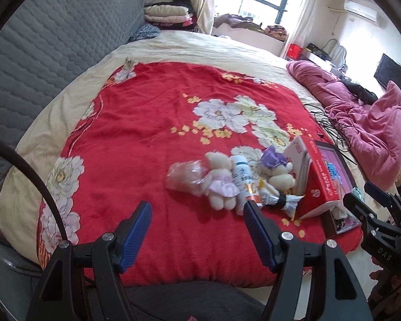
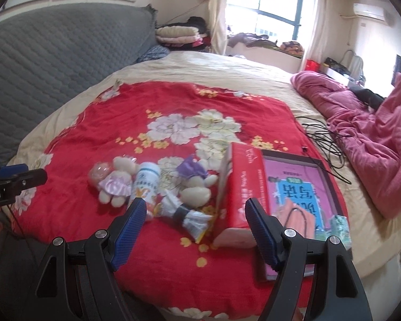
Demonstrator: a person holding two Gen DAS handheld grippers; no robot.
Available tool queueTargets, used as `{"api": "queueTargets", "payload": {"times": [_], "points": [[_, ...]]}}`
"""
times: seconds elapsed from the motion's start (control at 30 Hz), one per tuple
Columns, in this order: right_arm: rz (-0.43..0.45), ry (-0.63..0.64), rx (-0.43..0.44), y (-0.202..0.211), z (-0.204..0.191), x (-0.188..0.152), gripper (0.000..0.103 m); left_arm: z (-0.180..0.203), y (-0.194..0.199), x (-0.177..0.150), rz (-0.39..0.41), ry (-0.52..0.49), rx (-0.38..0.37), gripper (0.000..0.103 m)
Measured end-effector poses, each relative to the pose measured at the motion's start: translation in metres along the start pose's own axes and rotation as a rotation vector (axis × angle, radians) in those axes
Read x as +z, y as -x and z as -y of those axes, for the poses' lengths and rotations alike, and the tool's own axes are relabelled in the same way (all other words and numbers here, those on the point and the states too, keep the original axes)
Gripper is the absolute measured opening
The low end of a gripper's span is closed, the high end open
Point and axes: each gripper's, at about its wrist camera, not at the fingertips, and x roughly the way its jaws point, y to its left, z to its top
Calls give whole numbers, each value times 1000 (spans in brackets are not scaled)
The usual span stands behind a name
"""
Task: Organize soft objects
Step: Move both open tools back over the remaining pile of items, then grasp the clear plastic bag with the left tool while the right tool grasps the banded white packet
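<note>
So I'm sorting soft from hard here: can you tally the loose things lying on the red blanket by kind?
Plush bears: 2, pink dress, purple dress
Bottles: 1
Clipped snack bags: 1
Red tissue packs: 1
Books: 1
Clear plastic bags: 1
Total: 7

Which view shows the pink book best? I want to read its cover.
The right wrist view: the pink book lies nearly whole, cover up, its title upside down. The left wrist view shows only a narrow slice of it behind the red pack.
</note>
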Motion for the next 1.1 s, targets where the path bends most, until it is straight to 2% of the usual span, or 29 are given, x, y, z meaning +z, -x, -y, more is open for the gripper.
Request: {"api": "queueTargets", "payload": {"times": [0.2,0.57,0.83,1.1], "points": [[-27,33,23,-14,-16,-9,77,-13,-11,-5,-23,28,6,70],[-94,46,40,-46,-19,-22,77,-30,-43,-8,-81,82,-3,70],[-130,49,47,-69,-23,-24,77,-46,-78,11,-116,155,-68,70],[-163,77,46,-93,-28,-23,77,-43,-119,32,-168,127,-70,70]]}}
